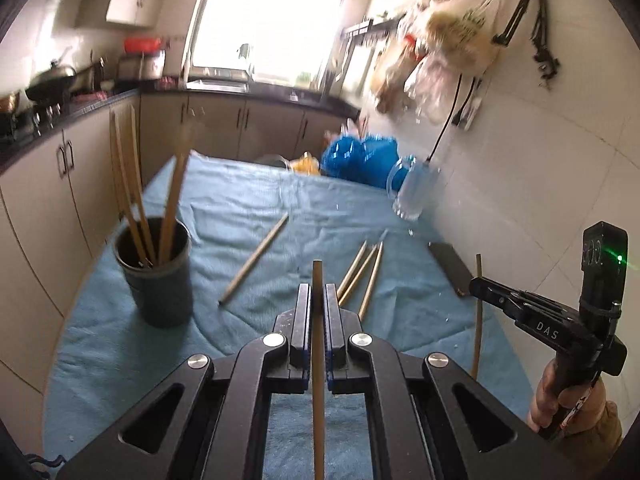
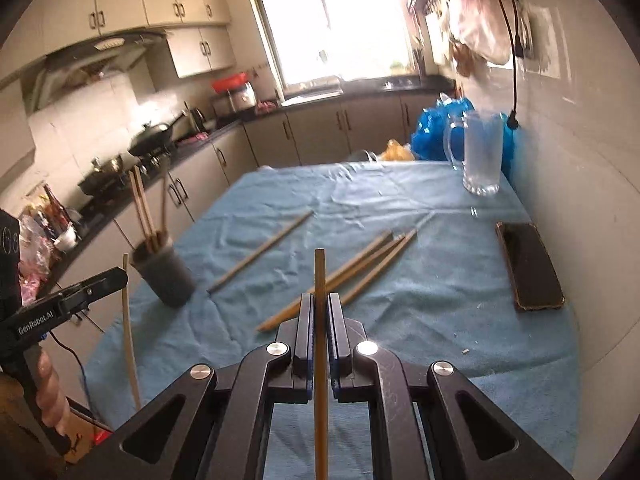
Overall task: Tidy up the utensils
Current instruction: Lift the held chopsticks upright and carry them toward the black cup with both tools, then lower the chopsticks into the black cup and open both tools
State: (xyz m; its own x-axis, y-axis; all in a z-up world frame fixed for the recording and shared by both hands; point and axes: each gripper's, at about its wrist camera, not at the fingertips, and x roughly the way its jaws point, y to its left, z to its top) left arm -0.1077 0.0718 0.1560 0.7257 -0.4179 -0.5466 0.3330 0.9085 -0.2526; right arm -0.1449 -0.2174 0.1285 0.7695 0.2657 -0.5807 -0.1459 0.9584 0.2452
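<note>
In the left wrist view my left gripper (image 1: 318, 289) is shut on a wooden chopstick (image 1: 318, 360) that stands upright between its jaws. My right gripper (image 2: 320, 297) is shut on a second chopstick (image 2: 320, 380) in the same way. Each gripper shows in the other's view, raised above the table: the right gripper (image 1: 475, 282) with its stick (image 1: 477, 320), the left gripper (image 2: 122, 275) with its stick (image 2: 129, 340). A dark cup (image 1: 156, 280) (image 2: 164, 276) at the table's left holds several chopsticks. One loose chopstick (image 2: 260, 250) and three together (image 2: 360, 266) lie on the blue cloth (image 2: 420, 320).
A dark phone (image 2: 528, 266) lies near the table's right edge by the tiled wall. A glass mug (image 2: 480, 156) stands at the far right corner, with blue bags (image 2: 432, 128) behind it. Kitchen cabinets and a stove run along the left side.
</note>
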